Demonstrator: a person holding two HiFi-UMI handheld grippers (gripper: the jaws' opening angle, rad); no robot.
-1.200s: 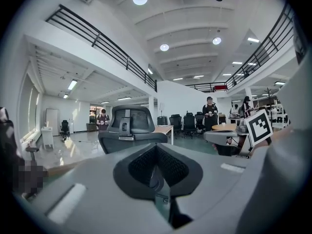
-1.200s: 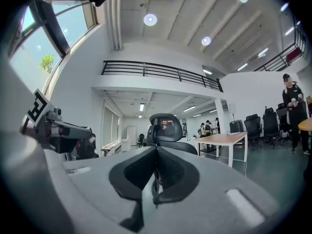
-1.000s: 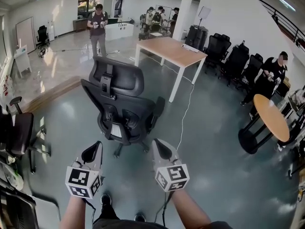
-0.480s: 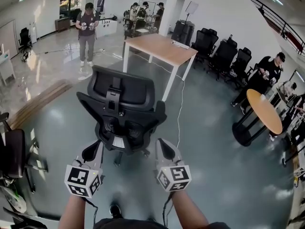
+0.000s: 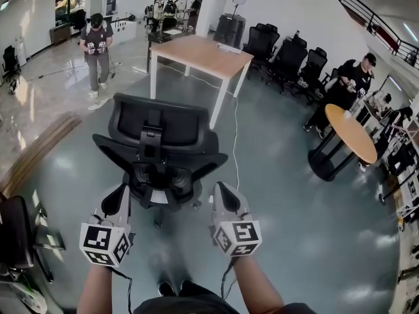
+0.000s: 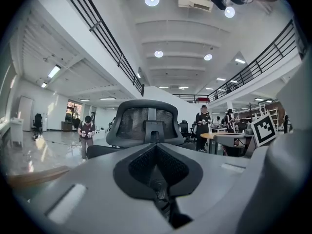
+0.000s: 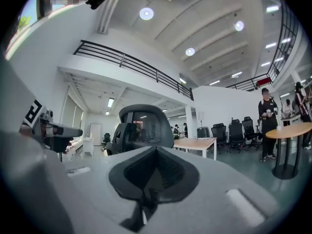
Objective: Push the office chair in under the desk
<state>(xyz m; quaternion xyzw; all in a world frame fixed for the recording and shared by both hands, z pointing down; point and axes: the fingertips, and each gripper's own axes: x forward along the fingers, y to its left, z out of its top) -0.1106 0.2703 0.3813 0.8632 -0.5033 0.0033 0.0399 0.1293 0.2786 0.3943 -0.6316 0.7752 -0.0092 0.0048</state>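
The left gripper has its jaws pressed together with nothing between them, and it points level at the chair from just behind. The chair stands on open floor with its back to the person, well apart from the desk. I cannot tell whether either gripper touches it. The right gripper is likewise closed and empty, beside the chair's right side. The desk lies beyond the chair and a little to the right, and a white cable runs across the floor from it.

The step in hand looks like lining up behind the chair, with the push barely begun. The next move calls for both closed tips on the backrest, one each side, and even pressure forward and slightly right. That should keep the casters from turning the chair and bring the seat under the desk's near edge
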